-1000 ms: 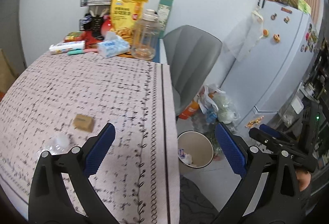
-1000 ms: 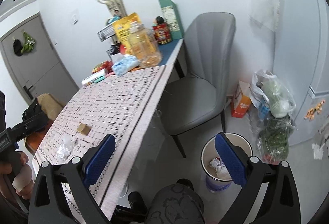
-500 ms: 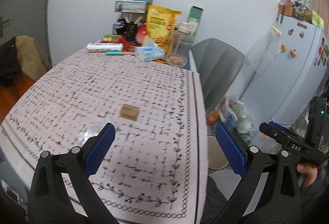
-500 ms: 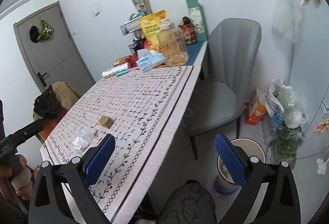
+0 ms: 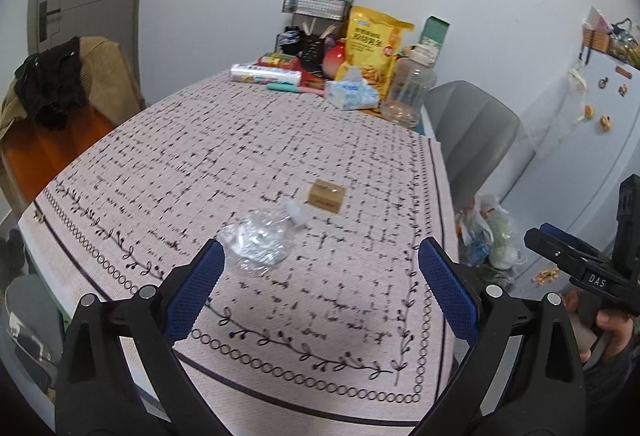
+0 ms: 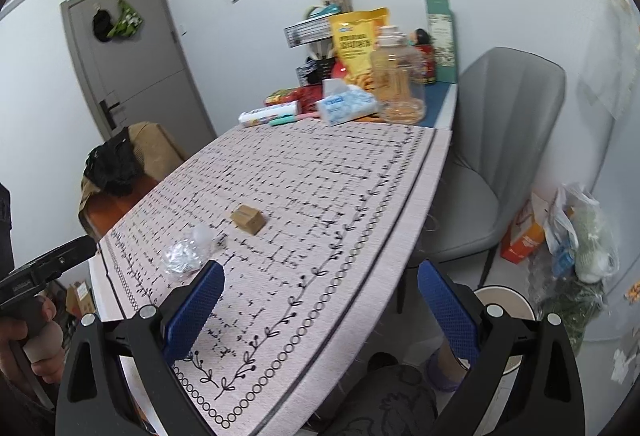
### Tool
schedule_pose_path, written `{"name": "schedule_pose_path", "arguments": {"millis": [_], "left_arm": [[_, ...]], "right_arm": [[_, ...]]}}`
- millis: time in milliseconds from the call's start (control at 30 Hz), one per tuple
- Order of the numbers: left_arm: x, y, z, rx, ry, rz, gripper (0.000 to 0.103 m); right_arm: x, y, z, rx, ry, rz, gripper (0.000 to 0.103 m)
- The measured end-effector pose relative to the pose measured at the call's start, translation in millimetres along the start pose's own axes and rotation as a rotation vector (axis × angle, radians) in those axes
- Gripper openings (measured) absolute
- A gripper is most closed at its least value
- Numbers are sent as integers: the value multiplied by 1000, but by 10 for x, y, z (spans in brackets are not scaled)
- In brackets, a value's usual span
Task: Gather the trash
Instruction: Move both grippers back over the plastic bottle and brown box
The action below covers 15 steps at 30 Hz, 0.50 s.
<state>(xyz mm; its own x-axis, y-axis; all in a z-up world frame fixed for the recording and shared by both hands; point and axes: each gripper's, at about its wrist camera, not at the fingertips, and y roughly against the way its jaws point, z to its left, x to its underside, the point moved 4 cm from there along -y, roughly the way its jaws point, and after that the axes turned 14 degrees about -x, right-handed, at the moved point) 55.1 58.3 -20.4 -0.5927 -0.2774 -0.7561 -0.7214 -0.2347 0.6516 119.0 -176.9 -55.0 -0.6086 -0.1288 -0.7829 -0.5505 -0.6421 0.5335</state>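
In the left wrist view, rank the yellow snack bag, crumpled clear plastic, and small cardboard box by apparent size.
1. crumpled clear plastic, though it lies nearest the camera, so true size is unsure
2. yellow snack bag, close behind
3. small cardboard box

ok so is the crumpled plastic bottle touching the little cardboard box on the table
Apart. The left wrist view shows patterned tablecloth between the crumpled plastic bottle and the small cardboard box; the right wrist view shows the same gap.

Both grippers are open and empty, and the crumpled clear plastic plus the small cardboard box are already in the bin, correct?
Not in the bin. The left wrist view shows the crumpled clear plastic and small cardboard box lying on the tablecloth. Left gripper and right gripper are open, empty.
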Motion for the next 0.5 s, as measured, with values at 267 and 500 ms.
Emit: {"name": "schedule_pose_path", "arguments": {"millis": [267,500], "left_arm": [[96,-252,192,-30,25,55,96],[185,-571,273,-51,19,128,95]], "right_arm": [[40,-277,163,-40,34,52,95],[106,-539,214,-51,56,104,95]]}}
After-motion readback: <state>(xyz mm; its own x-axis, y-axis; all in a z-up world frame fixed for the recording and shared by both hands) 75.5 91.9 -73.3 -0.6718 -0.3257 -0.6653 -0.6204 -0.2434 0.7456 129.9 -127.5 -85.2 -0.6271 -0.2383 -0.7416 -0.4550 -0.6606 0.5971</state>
